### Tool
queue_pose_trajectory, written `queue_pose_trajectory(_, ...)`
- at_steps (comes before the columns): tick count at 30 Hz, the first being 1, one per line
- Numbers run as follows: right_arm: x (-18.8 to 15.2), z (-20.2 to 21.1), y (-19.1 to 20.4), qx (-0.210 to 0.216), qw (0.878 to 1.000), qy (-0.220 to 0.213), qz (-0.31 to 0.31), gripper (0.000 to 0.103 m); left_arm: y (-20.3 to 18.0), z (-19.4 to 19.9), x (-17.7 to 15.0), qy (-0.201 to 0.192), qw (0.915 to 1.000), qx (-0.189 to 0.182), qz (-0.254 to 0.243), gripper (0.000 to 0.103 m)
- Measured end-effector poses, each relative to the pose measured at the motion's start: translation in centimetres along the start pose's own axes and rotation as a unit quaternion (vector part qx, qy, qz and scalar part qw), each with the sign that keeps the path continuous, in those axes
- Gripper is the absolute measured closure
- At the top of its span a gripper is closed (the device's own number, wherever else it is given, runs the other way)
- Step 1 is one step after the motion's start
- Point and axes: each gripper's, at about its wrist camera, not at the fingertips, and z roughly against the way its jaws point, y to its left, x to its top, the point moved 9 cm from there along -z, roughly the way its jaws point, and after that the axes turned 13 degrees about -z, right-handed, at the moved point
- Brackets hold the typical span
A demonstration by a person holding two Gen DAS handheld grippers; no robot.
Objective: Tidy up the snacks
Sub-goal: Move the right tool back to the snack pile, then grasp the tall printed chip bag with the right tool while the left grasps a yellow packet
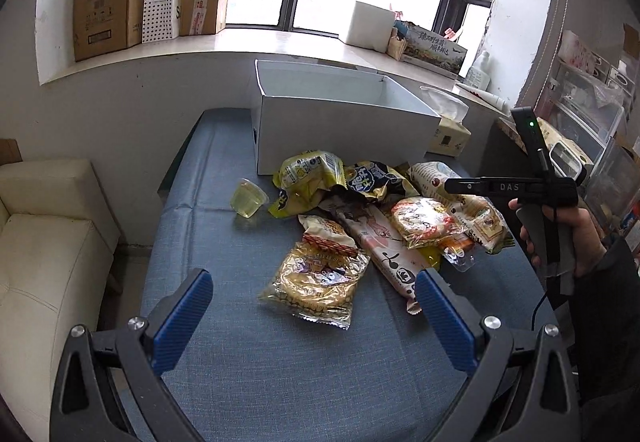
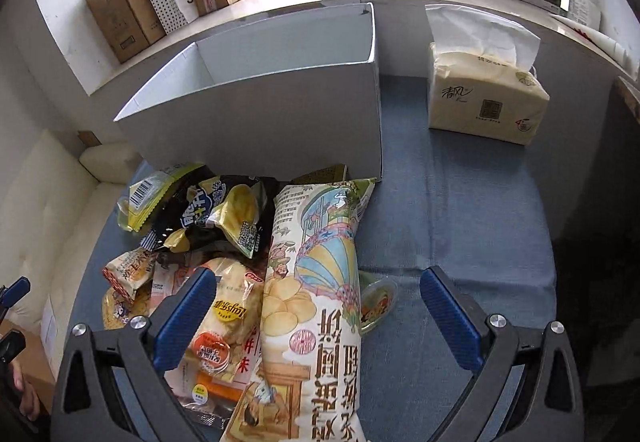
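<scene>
Snacks (image 1: pixel 384 217) lie heaped on the table (image 1: pixel 248 362) before the empty box (image 1: pixel 340 129); both grippers, left (image 1: pixel 314 316) and right (image 2: pixel 318 316), hover with fingers apart, holding nothing. Bags look light, crinkly, slippery: pinch a sealed edge

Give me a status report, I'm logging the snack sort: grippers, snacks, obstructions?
Left gripper open, empty, above the pile. Right gripper open, empty, over the long chip bag. White box behind pile, no snacks visible inside. Nothing blocking.
</scene>
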Motion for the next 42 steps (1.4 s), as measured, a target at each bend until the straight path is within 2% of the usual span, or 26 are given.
queue_pose_trajectory(3, -0.6, -1.4, -0.2, -0.007, 1.0, 0.023, -0.006, 0.0, -0.2, -0.4, -0.4, 0.006, 1.0, -0.003, -0.001, 0.0)
queue_pose_trajectory(5, -1.2, -2.3, -0.3, -0.002, 0.999, 0.037, -0.014, 0.024, -0.3, -0.7, -0.8, 0.01, 0.9999, 0.001, -0.004, 0.0)
queue_pose_trajectory(6, -1.1, -2.1, -0.4, 0.01, 0.999, 0.029, -0.022, 0.027, -0.3, -0.8, -1.0, 0.013, 0.9999, 0.0, -0.005, 0.0)
queue_pose_trajectory(7, -1.0, -1.9, -0.8, 0.002, 0.999, 0.022, -0.027, 0.042, -0.3, -1.0, -1.1, 0.018, 0.9998, 0.001, -0.006, 0.0)
queue_pose_trajectory(8, -0.9, -1.7, -1.1, -0.014, 0.999, 0.016, -0.026, 0.05, -0.3, -1.1, -1.2, 0.02, 0.9998, 0.002, -0.007, 0.0)
queue_pose_trajectory(13, -1.2, -0.7, -0.8, -0.019, 1.0, 0.012, -0.007, 0.057, -0.1, -1.6, -1.5, 0.024, 0.9997, -0.004, 0.001, 0.0)
queue_pose_trajectory(15, -1.4, 0.6, -0.9, -0.008, 1.0, -0.001, -0.018, 0.063, 0.0, -1.8, -1.4, 0.026, 0.9997, -0.002, 0.0, 0.0)
queue_pose_trajectory(20, -1.4, 4.6, -1.8, 0.017, 0.998, -0.048, -0.046, 0.064, 0.4, -2.8, 0.1, 0.027, 0.9995, -0.016, 0.006, 0.0)
queue_pose_trajectory(22, -1.6, 6.3, -1.7, 0.041, 0.995, -0.067, -0.062, 0.064, 0.5, -3.7, 1.4, 0.022, 0.9995, -0.024, 0.002, 0.0)
queue_pose_trajectory(26, -2.6, 9.8, -1.0, 0.082, 0.988, -0.101, -0.081, 0.064, 0.9, -7.1, 4.6, 0.036, 0.9988, -0.023, -0.025, 0.0)
queue_pose_trajectory(29, -3.6, 11.7, -0.4, 0.1, 0.984, -0.119, -0.087, 0.064, 1.2, -10.3, 6.5, 0.052, 0.9981, -0.019, -0.025, 0.0)
queue_pose_trajectory(34, -5.0, 12.7, -0.3, 0.107, 0.982, -0.123, -0.093, 0.064, 1.6, -15.7, 8.1, 0.089, 0.9957, -0.022, -0.015, 0.0)
queue_pose_trajectory(38, -5.7, 12.7, 0.2, 0.113, 0.982, -0.121, -0.089, 0.064, 2.6, -19.2, 8.0, 0.125, 0.992, -0.017, 0.005, 0.002)
queue_pose_trajectory(40, -6.0, 12.3, 0.4, 0.114, 0.983, -0.115, -0.089, 0.064, 2.8, -20.0, 7.7, 0.131, 0.9912, -0.021, 0.003, 0.027)
queue_pose_trajectory(42, -6.3, 12.0, 0.5, 0.116, 0.983, -0.11, -0.09, 0.064, 2.8, -20.2, 7.4, 0.133, 0.9908, -0.024, 0.005, 0.032)
